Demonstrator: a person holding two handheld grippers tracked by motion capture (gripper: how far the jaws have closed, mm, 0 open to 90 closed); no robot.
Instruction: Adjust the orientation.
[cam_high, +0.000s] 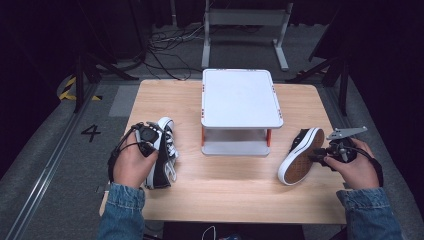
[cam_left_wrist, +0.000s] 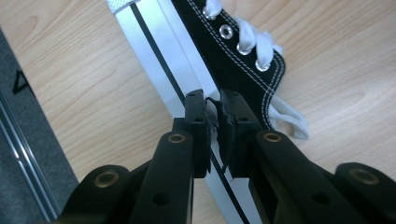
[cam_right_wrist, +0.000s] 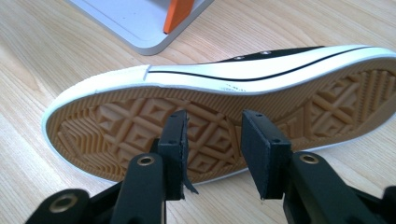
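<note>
Black sneaker (cam_left_wrist: 243, 56) edge pinched in left tool (cam_left_wrist: 214, 109); right tool (cam_right_wrist: 212, 140) apart behind tan sole (cam_right_wrist: 140, 126).

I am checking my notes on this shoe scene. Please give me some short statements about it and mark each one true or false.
1. The left gripper pinches the edge of the left shoe. True.
2. The right shoe stands flat on its sole. False: it lies on its side, its tan sole facing the right gripper.
3. The right gripper's jaws are apart, with nothing pressed between them. True.
4. Both shoes sit on top of the white rack. False: both are on the wooden table, one at each side of the rack.
5. The left shoe has white laces. True.
</note>
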